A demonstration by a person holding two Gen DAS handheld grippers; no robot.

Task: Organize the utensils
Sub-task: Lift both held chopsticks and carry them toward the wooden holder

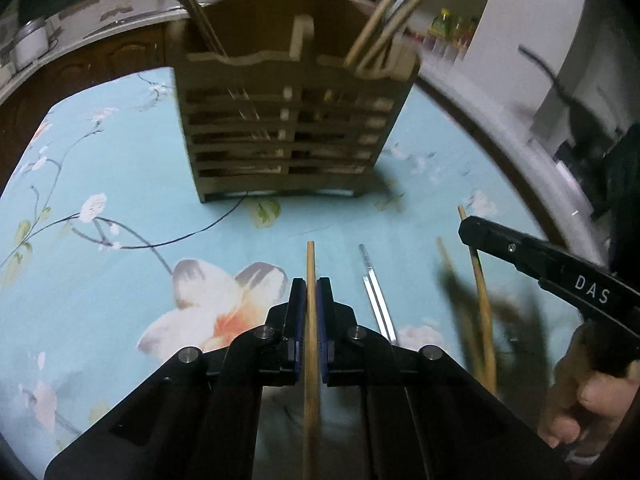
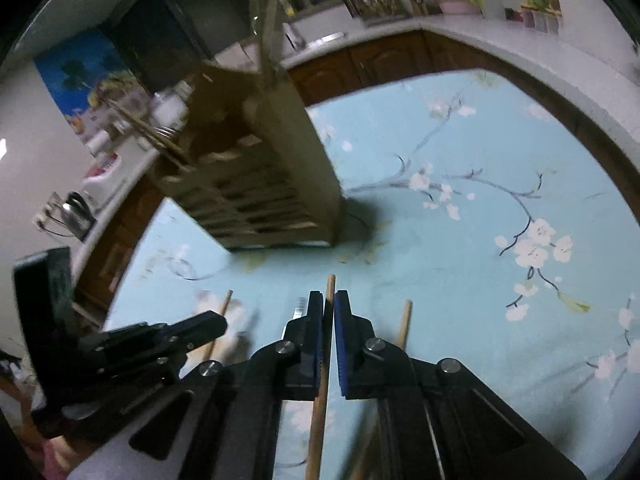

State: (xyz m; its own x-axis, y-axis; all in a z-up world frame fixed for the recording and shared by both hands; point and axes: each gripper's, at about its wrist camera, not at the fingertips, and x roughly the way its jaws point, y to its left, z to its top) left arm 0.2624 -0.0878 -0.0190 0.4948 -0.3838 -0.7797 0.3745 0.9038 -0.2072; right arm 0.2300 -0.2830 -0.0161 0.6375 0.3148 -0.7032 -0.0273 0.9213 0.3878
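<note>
**Gripping a chopstick in each gripper before the holder**

Holding our left gripper (image 1: 311,292) low over the flowered blue tablecloth (image 1: 120,184), we had its blue-padded fingers pressed in on a wooden chopstick (image 1: 311,264), whose tip stuck out just past the pads. Our right gripper (image 2: 329,304) likewise pinched a second wooden chopstick (image 2: 330,286) between its pads, the stick running back under the tool. Ahead of both stood the slatted wooden holder (image 1: 288,136), upright on the cloth, with chopsticks leaning out of its right compartment and a dark pair out of its left. A pair of metal chopsticks (image 1: 376,296) lay on the cloth just right of our left gripper. One more wooden stick (image 2: 404,324) lay beside our right gripper in the right wrist view. Behind the table ran a pale counter (image 2: 520,52) with bottles and jars, too blurred to name further.
</note>
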